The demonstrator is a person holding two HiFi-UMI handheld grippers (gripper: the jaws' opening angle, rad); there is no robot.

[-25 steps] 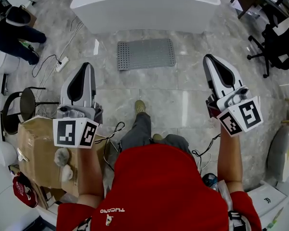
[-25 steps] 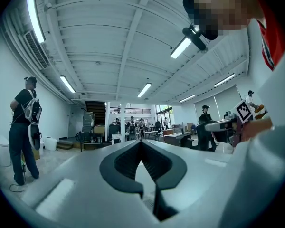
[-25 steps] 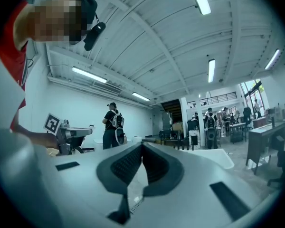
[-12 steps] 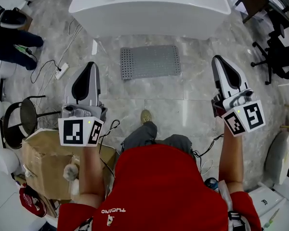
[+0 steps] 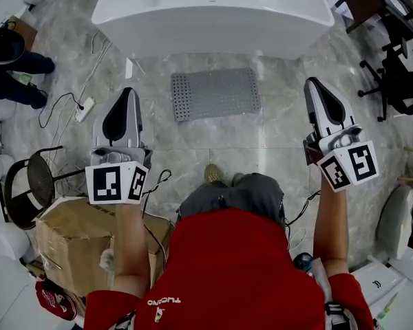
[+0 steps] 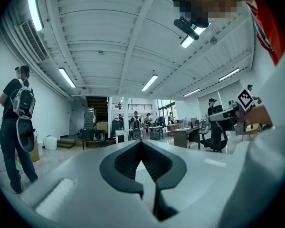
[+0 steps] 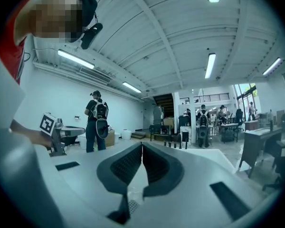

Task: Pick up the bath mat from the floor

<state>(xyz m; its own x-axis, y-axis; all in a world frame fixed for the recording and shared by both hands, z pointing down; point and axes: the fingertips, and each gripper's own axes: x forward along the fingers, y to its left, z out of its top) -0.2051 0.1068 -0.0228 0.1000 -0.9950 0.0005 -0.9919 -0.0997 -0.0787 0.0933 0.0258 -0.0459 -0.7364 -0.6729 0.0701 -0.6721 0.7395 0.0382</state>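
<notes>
A grey perforated bath mat (image 5: 215, 93) lies flat on the marble floor, just in front of a white bathtub (image 5: 213, 12). My left gripper (image 5: 126, 92) is held level above the floor, left of the mat, its jaws shut and empty. My right gripper (image 5: 311, 82) is level on the mat's right side, also shut with nothing in it. In the left gripper view my left gripper (image 6: 140, 142) shows its tips closed against the room beyond. The right gripper view has my right gripper (image 7: 142, 145) closed the same way. The mat is in neither gripper view.
A cardboard box (image 5: 76, 243) and a black stool (image 5: 27, 177) stand at lower left. Cables and a power strip (image 5: 85, 108) lie on the floor at left. Office chairs (image 5: 399, 67) stand at right. A person (image 5: 14, 64) stands at far left.
Both grippers and I have moved forward toward the bathtub and mat. The mat now sits lower in the head view, between the two gripper tips.
</notes>
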